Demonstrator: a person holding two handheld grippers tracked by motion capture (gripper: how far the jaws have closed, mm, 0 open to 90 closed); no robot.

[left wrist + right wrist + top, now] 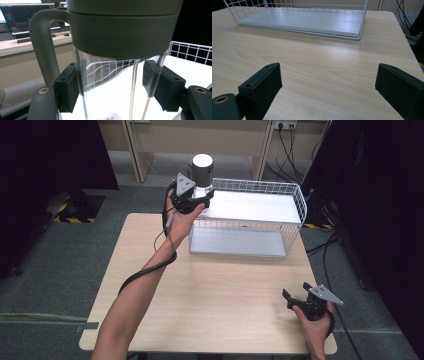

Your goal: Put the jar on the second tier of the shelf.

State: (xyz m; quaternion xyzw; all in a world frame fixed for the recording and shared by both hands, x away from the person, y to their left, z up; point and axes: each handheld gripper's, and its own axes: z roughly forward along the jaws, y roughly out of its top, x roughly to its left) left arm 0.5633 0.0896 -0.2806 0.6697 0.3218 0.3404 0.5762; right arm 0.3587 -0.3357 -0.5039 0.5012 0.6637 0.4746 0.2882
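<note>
A clear cup (202, 179) with a grey-green lid and side handle is held up at the left end of the white wire rack (252, 215). My left gripper (196, 196) is shut on its transparent body, and both pads (68, 86) press on the wall below the lid (122, 27). The cup's handle (45, 47) curves down on the left, and a straw runs inside. My right gripper (296, 296) rests low at the table's front right corner. Its jaws stand wide open with only bare wood between them (329, 90).
The rack has an upper white shelf (255, 205) and a lower one (237, 242), and stands at the far middle of the wooden table (210, 295). Cables trail on the floor at the right. Dark curtains flank both sides.
</note>
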